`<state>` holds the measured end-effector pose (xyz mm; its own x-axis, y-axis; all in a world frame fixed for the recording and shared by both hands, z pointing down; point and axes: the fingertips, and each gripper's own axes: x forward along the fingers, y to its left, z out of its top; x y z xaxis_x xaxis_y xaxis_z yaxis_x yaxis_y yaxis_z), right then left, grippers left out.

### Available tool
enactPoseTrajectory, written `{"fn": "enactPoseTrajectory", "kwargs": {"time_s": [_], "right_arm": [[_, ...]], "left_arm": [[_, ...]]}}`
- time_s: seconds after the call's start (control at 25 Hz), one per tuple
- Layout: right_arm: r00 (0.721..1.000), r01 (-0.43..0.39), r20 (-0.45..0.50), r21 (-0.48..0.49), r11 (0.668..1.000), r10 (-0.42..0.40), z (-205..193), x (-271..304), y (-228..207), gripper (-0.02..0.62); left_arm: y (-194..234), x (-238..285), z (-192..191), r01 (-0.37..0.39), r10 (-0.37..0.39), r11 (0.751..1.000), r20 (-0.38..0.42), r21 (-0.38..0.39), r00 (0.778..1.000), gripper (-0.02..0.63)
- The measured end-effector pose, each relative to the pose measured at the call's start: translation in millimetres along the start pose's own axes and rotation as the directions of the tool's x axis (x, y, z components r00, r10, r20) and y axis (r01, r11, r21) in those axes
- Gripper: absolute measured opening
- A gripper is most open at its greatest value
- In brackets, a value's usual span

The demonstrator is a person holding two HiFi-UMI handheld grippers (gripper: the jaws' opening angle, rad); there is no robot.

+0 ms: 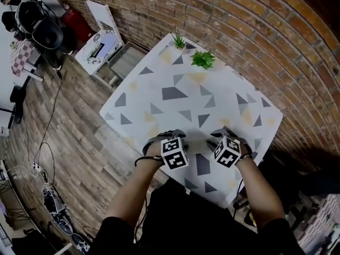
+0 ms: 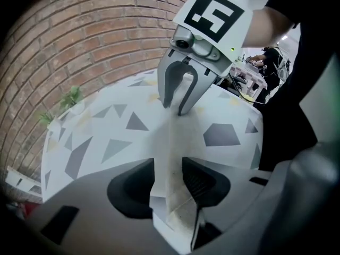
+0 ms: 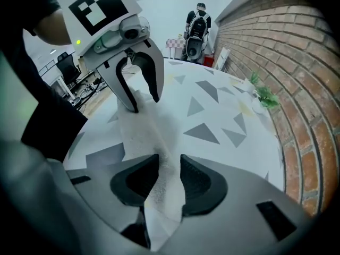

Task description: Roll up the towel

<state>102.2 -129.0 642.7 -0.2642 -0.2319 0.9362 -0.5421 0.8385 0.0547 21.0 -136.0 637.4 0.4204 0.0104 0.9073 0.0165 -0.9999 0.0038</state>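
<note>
A white towel [image 2: 178, 137] lies as a narrow strip near the patterned counter's [image 1: 175, 94] edge closest to the person. The left gripper [image 2: 168, 174] and right gripper [image 3: 169, 177] straddle its ends, jaws parted, neither clamping it.

Grey left tool [image 1: 169, 136] and right tool [image 1: 223, 135], black ribbed pads [image 2: 204, 182], white cubes [image 1: 174, 153] with black square markers, black short sleeves [image 1: 109, 232].

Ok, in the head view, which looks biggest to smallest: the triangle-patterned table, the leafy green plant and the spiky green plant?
1. White table with grey and yellow triangles
2. Leafy green plant
3. Small spiky green plant, slightly smaller, but farther away, so unsure
</note>
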Motion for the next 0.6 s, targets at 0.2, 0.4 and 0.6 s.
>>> {"fn": "enactPoseTrajectory", "kwargs": {"time_s": [0.2, 0.4, 0.6], "right_arm": [[0.997, 0.069, 0.033, 0.035, 0.997, -0.070, 7.4, -1.7, -13.9, 0.143], [0.986, 0.100, 0.125, 0.075, 0.992, -0.109, 9.1, -30.5, -12.4, 0.132], [0.949, 0.138, 0.269, 0.113, 0.984, -0.164, 4.7, -81.6, -1.8, 0.100]], "left_arm": [[16.1, 0.1, -3.5, -0.054, 0.054, 0.998, -0.004, -0.013, 0.999, 0.179], [14.5, -17.2, 0.1, -0.140, 0.143, 0.986, 0.022, -0.094, 0.989, 0.178], [8.9, -62.3, 13.1, -0.313, 0.340, 0.916, 0.074, -0.249, 0.937, 0.170]]}}
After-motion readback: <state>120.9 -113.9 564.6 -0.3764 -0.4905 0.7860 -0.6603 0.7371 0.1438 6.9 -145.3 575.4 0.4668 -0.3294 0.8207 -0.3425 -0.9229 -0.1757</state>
